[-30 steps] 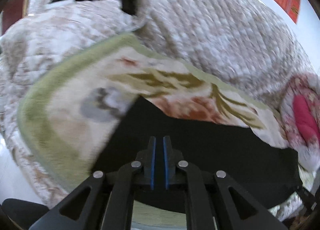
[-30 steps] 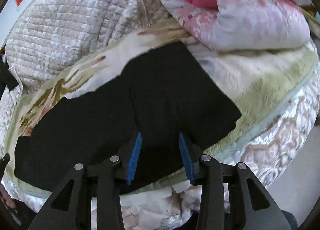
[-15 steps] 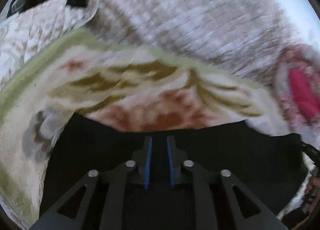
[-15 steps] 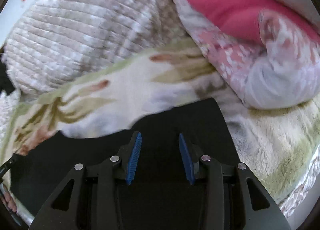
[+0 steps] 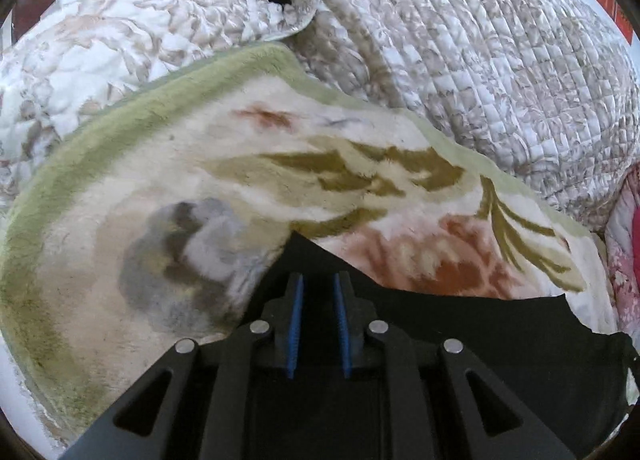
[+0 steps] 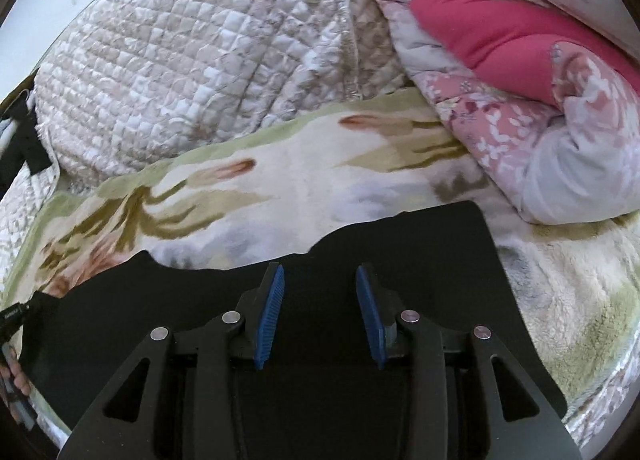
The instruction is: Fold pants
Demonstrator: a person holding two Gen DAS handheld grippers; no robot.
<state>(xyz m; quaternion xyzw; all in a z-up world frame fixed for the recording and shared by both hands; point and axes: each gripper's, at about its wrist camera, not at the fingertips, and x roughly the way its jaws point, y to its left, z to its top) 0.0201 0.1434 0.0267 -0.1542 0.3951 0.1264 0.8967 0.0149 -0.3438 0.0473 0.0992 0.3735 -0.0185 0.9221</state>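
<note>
Since the earlier frame, my left hand-held gripper [image 5: 318, 320] slid back toward the corner of the pants [image 5: 460, 324], and its jaws had just been opening from nearly shut to a narrow gap; I saw no cloth pinched between the blue pads. My right hand-held gripper [image 6: 320, 314] had come in over the cloth, so the pink quilt [image 6: 520, 72] sat higher, at one o'clock. Its jaws stood moderately wide, with dark cloth under them but none gripped that I could tell.

One pair of black pants [image 6: 420, 260] lay flat on the fleece blanket [image 6: 312, 188] on the bed, filling the six o'clock part of both views. I judged I kept both grippers low and near the edge closest to me to take the cloth there for the next fold.

I counted two grippers, one fleece blanket, one beige quilt [image 6: 192, 72] at eleven o'clock, and one pink quilt.
</note>
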